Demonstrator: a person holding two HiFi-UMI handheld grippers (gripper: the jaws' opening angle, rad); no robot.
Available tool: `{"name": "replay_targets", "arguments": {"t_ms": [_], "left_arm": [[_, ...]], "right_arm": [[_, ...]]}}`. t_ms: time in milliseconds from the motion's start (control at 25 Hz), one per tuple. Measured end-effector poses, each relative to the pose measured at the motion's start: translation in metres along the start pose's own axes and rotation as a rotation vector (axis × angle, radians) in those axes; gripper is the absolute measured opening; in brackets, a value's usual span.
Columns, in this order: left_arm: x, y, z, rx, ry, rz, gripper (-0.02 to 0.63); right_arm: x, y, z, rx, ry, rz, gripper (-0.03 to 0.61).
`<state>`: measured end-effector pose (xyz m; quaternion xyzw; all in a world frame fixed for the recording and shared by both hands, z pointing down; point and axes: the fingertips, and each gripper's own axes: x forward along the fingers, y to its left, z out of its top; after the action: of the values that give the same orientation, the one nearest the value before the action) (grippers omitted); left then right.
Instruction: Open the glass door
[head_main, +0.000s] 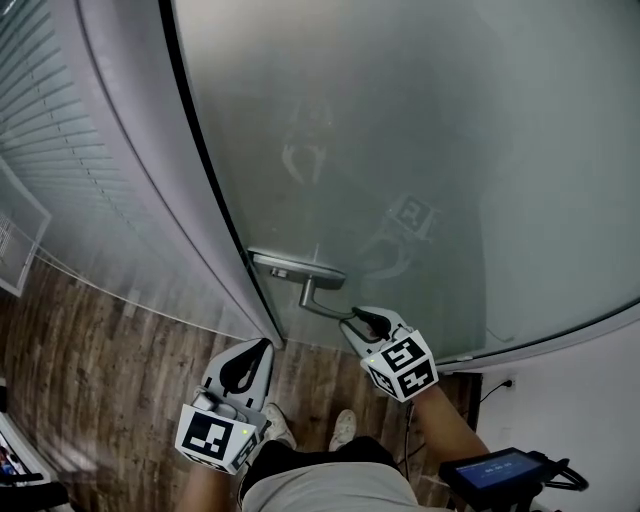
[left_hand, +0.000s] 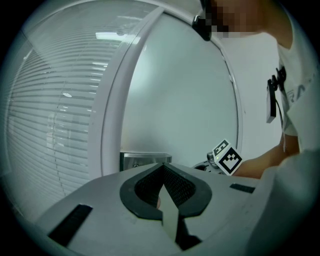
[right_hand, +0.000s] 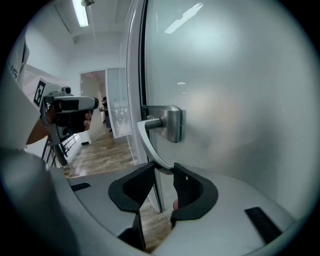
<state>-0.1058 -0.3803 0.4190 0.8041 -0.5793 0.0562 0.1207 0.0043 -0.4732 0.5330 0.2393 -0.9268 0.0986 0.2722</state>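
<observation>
the left gripper (head_main: 262, 348) hung low by the door's edge, jaws pressed together on nothing. just ahead, the right gripper (head_main: 356, 319) clamped the tip of the handle (head_main: 318, 301), whose lever angled down from a metal plate (head_main: 285, 264) on the frosted door (head_main: 420, 140), beside the white frame (head_main: 150, 150)
</observation>
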Motion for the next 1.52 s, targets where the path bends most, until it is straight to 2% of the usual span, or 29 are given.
{"name": "replay_targets", "arguments": {"t_ms": [160,440,760,1000,1280,1520], "left_arm": [[0.000,-0.002,-0.001,0.001,-0.003,0.003,0.000],[-0.034,-0.003,-0.010,0.020,-0.027,-0.028,0.000],[-0.049,0.004,0.001,0.057,-0.071,-0.133,0.000],[-0.086,0.007,0.009,0.093,-0.114,-0.202,0.000],[-0.085,0.003,0.010,0.100,-0.129,-0.197,0.000],[-0.098,-0.001,-0.004,0.101,-0.148,-0.137,0.000]], "right_arm": [[0.003,-0.008,0.001,0.021,-0.025,-0.029,0.118],[-0.009,0.005,0.004,0.028,-0.059,-0.115,0.120],[-0.023,0.006,0.021,0.039,-0.083,-0.196,0.121],[-0.035,0.022,0.022,0.050,-0.086,-0.262,0.121],[-0.033,0.012,0.026,0.055,-0.107,-0.306,0.123],[-0.026,0.020,0.022,0.063,-0.133,-0.319,0.121]]}}
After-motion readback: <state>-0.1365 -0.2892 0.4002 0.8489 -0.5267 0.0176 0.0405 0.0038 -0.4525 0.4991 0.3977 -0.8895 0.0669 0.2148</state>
